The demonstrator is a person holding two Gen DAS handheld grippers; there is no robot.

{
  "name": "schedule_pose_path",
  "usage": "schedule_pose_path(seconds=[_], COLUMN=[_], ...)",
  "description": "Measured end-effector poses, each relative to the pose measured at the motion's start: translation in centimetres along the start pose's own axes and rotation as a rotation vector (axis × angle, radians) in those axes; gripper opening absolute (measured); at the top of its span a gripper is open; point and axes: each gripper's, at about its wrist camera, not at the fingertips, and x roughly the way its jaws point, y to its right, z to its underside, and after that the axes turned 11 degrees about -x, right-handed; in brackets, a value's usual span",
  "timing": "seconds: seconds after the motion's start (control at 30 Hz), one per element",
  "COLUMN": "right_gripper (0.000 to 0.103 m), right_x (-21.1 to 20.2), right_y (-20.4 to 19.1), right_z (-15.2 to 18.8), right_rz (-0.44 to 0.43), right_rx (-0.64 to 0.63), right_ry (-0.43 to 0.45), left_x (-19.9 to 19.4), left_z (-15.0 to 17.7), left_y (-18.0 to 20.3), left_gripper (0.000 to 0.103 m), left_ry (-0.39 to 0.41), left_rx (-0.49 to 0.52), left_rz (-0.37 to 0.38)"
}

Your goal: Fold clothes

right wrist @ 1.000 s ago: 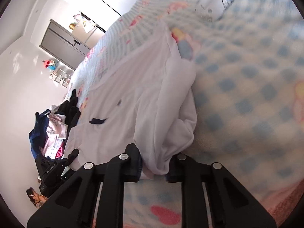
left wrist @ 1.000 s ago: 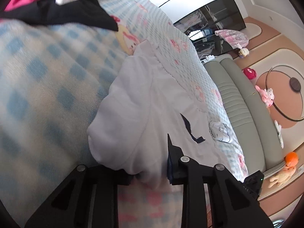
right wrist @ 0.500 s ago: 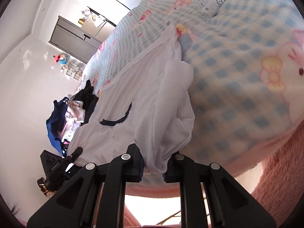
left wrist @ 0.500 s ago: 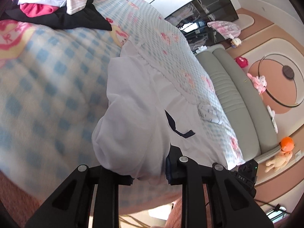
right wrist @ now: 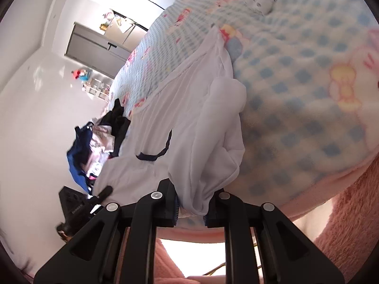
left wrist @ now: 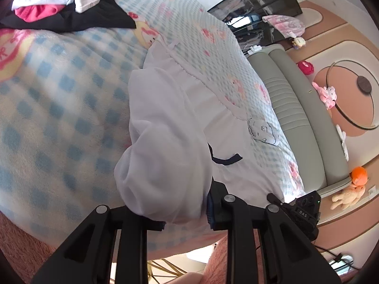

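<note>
A white garment [left wrist: 170,123] with a dark navy strap [left wrist: 225,161] lies spread on the blue-checked blanket [left wrist: 59,108] of a bed. My left gripper [left wrist: 186,215] is shut on a bunched corner of it, which bulges up between the fingers. My right gripper [right wrist: 190,209] is shut on the opposite corner of the white garment [right wrist: 189,127], whose folds hang over the fingers. Both corners are lifted a little off the blanket near the bed's front edge. The other gripper's black body [left wrist: 300,210] shows at the right of the left wrist view.
A heap of black, pink and white clothes [left wrist: 66,7] lies at the far end of the bed. A small printed white item [left wrist: 263,130] rests beside the garment. A grey-green headboard [left wrist: 298,118], plush toys [left wrist: 327,94] and pink fluffy fabric [right wrist: 350,213] border the bed.
Both grippers have drawn back toward the bed's front edge and risen slightly, pulling the garment's corners with them. The bed's edge and the floor below now show.
</note>
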Motion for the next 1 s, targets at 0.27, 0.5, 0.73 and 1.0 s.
schedule_pose_path(seconds=[0.27, 0.5, 0.73, 1.0], right_gripper=[0.017, 0.026, 0.047, 0.066], right_x=[0.8, 2.3, 4.2, 6.6], right_y=[-0.3, 0.3, -0.6, -1.1], right_z=[-2.9, -7.9, -15.7, -16.5], right_rz=[-0.015, -0.088, -0.026, 0.209], right_rx=[0.007, 0.078, 0.026, -0.183], right_ry=[-0.041, -0.02, 0.095, 0.042], left_x=[1.4, 3.7, 5.9, 5.4], left_z=[-3.2, -8.4, -15.4, -16.1], left_y=[1.1, 3.8, 5.3, 4.4], left_gripper=[0.026, 0.026, 0.056, 0.07], left_ry=[-0.081, -0.097, 0.023, 0.192], left_rx=[-0.073, -0.043, -0.016, 0.175], left_rz=[-0.042, -0.053, 0.0, -0.152])
